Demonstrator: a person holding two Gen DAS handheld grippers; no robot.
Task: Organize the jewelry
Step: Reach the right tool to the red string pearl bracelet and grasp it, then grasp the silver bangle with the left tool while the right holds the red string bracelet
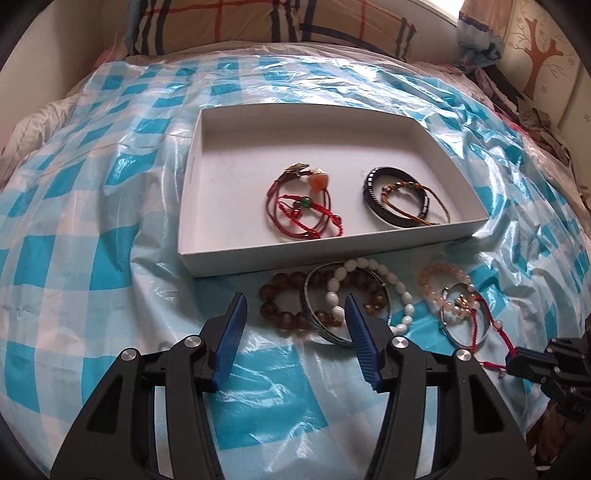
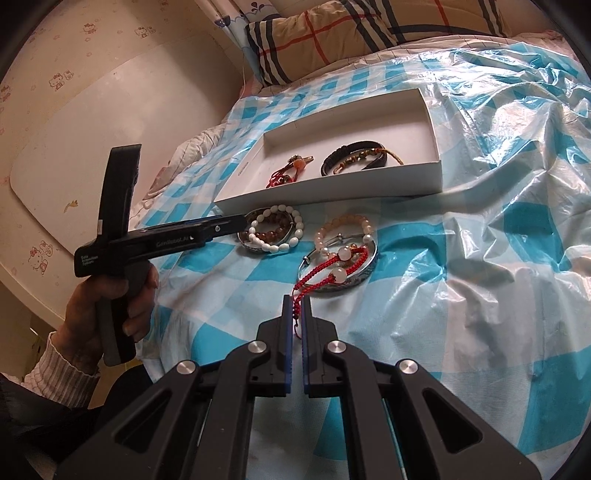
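A white shallow box (image 1: 229,258) (image 2: 332,192) on the checkered sheet holds red cord bracelets (image 1: 303,210) and a black band with a brown cord (image 1: 402,203). In front of it lie a brown bead bracelet (image 1: 277,306), a white bead bracelet (image 1: 369,291) (image 2: 273,232), a metal bangle (image 1: 325,332), a pale bead bracelet (image 1: 439,280) (image 2: 343,225) and a silver bangle (image 2: 343,284). My left gripper (image 1: 295,306) (image 2: 236,221) is open just before the brown and white beads. My right gripper (image 2: 295,306) (image 1: 517,358) is shut on the end of a red cord bracelet (image 2: 325,277) (image 1: 495,332).
A blue and white checkered plastic sheet (image 1: 92,258) covers the bed. A plaid pillow (image 1: 277,22) (image 2: 351,33) lies behind the box. A wall (image 2: 92,110) runs along the bed's left side. Dark clothes (image 1: 517,103) lie at the far right.
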